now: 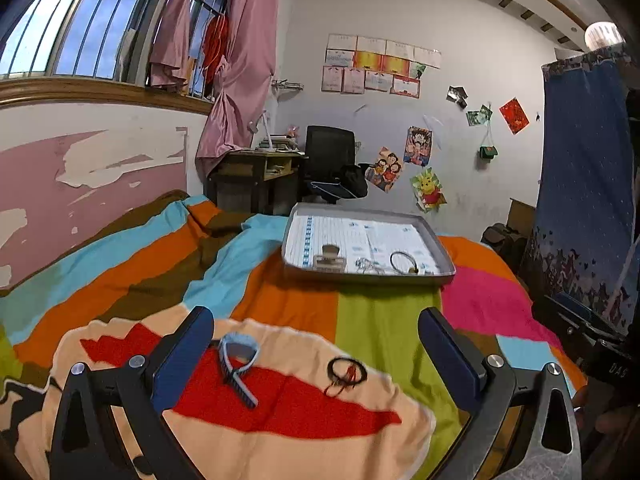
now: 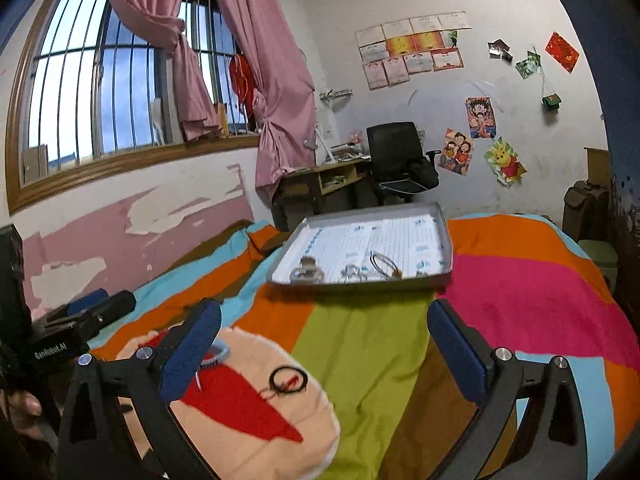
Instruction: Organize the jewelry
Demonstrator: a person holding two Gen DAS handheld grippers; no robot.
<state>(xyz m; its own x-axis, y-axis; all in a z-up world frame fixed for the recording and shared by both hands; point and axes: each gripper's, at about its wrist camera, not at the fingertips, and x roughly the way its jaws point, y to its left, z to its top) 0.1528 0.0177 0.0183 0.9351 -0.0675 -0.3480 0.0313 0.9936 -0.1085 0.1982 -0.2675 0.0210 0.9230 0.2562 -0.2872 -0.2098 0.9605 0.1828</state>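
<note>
1. Two pieces of jewelry lie loose on the bed: a blue-and-white woven band (image 1: 239,364) looped back on itself, and just to its right a black hair tie with a red thread (image 1: 346,372). Both rest on the peach-and-red patch of the striped blanket (image 1: 380,320), apart from each other and within easy reach of either tool, which I take to be why they sit so near the person.

2. The left gripper (image 1: 316,356) hovers above those two pieces with its blue pads spread wide and nothing between them pressed or lifted; the band sits close to its left pad.

3. The right gripper (image 2: 324,356) is likewise at full spread and empty, hanging over the green stripe with the hair tie below and left of its middle.

4. Further up the bed sits a shallow grey tray (image 1: 444,256) lined with printed paper, apparently the place for sorted pieces. Along its near edge are a small clear bottle with a pale cap (image 1: 330,258), a clear glassy trinket (image 1: 366,265) I cannot identify, and a dark bangle with a gold bead (image 1: 404,262).

5. By my reckoning the band and hair tie are yet to be gathered.
</note>
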